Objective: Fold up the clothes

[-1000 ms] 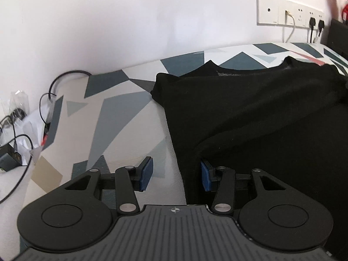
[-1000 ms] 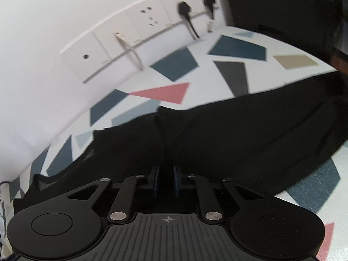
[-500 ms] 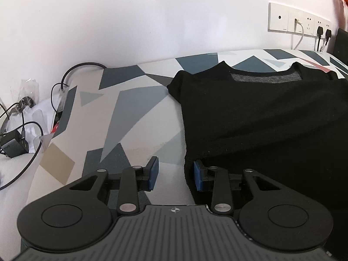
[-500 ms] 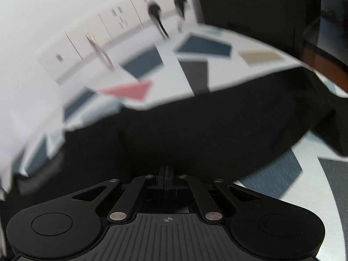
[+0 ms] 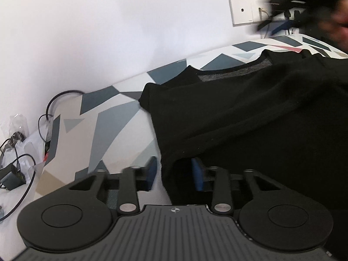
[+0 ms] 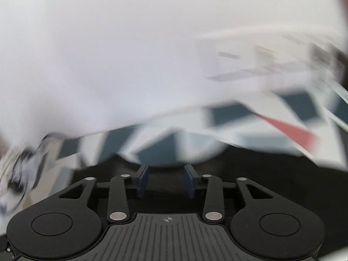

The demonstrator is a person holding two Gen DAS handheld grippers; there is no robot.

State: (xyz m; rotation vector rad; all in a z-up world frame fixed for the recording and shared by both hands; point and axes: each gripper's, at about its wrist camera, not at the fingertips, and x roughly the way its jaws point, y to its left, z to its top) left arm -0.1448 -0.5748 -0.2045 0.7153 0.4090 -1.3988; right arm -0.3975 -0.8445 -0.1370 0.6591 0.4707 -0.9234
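The black shirt (image 5: 250, 113) is spread on the patterned counter (image 5: 104, 117). Its left edge is straddled by the released left tool (image 5: 175, 174). The right tool (image 6: 166, 180) is held released above the shirt.

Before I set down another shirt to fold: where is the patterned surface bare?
Bare patch: the patterned cover between the black shirt and the cable clutter at the left edge. The right side is covered by the shirt.
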